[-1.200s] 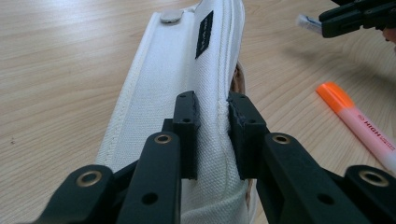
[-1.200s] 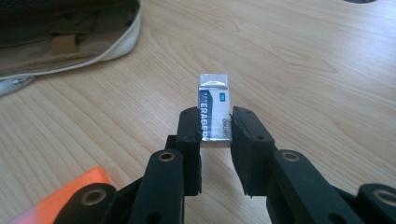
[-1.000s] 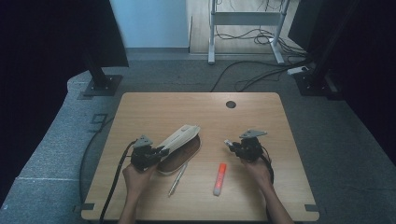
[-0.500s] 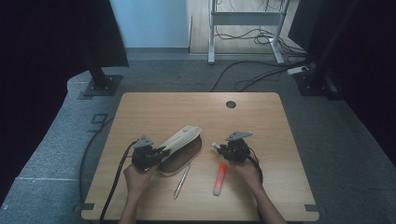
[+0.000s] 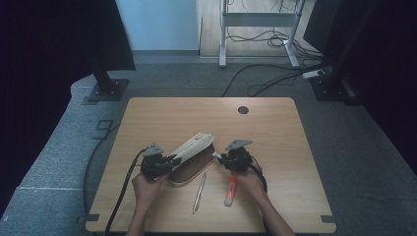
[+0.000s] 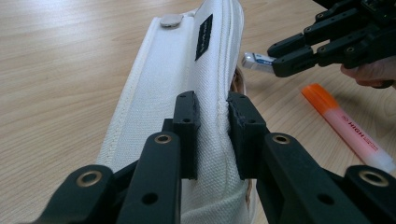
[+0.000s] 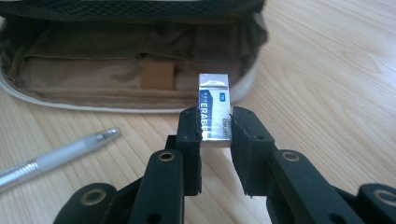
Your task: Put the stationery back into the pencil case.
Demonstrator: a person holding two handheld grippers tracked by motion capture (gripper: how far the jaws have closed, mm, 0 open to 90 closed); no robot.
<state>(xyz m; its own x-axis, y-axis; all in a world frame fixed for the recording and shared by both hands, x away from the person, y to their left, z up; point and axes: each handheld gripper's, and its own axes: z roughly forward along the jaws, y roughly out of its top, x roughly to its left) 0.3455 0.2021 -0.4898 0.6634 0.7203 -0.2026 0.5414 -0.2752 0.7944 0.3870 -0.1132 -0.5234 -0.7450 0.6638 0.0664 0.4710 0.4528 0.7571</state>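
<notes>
A white fabric pencil case (image 5: pixel 192 157) lies open on the wooden table (image 5: pixel 275 128), its tan inside (image 7: pixel 116 70) facing my right gripper. My left gripper (image 5: pixel 169 161) is shut on the raised lid (image 6: pixel 187 60) of the case, pads pinching the white cloth (image 6: pixel 212 135). An eraser (image 7: pixel 215 112) in a silver and blue sleeve is pinched upright in my right gripper (image 7: pixel 214 128), a short way in front of the case's open mouth. In the left gripper view the right gripper (image 6: pixel 299 51) and the eraser (image 6: pixel 257 60) show beside the lid. In the high view the right gripper (image 5: pixel 219 157) sits just right of the case.
A silver pen (image 5: pixel 199 191) lies on the table in front of the case, also seen in the right gripper view as a pen (image 7: pixel 56 156) at the left. An orange highlighter (image 5: pixel 230 189) lies under the right hand, its highlighter body (image 6: pixel 345 128) beside the case.
My right gripper has moved left across the table with the eraser, from right of the highlighter to next to the case. The left gripper has kept still on the lid.
</notes>
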